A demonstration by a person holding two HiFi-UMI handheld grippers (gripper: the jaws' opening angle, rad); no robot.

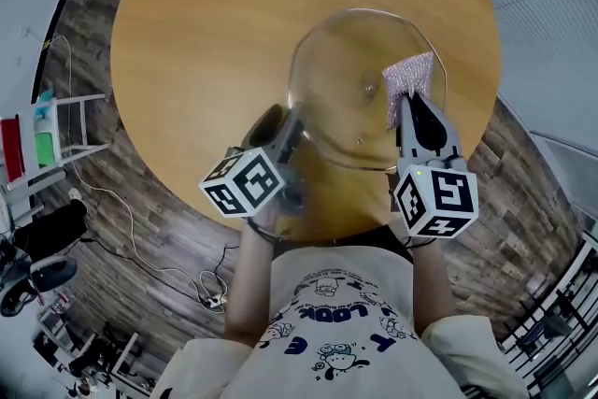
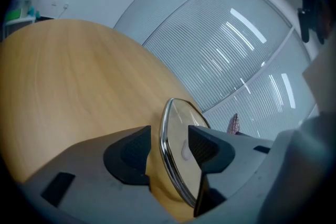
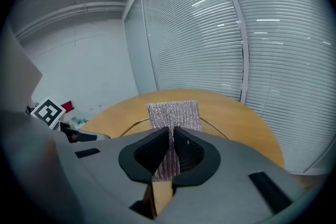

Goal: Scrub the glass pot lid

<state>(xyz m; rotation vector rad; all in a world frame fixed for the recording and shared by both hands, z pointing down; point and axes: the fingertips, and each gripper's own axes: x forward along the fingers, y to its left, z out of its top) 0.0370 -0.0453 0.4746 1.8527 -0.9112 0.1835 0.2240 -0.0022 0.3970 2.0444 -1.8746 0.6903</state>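
A round wooden tabletop [image 1: 206, 33] has the glass pot lid [image 1: 360, 89] toward its near edge. The lid's rim stands between the left gripper's [image 1: 290, 131] jaws, which are apart and not pinching it. The right gripper [image 1: 411, 107], jaws clamped on a silvery scrub cloth [image 1: 409, 75], hangs over the lid's right side. The rim probably needs a firm grip before rubbing, and only the white rack [image 1: 65, 121] off the left edge is nearby, well clear.

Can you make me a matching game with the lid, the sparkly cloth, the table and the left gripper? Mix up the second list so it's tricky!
Things:
1. glass pot lid
2. sparkly cloth
3. table
4. left gripper

What fits:
A. round and wooden
B. jaws apart, with the lid's rim between them
C. see-through, with a shiny metal rim
D. pinched in the right gripper

Right pairs: 1-C, 2-D, 3-A, 4-B.
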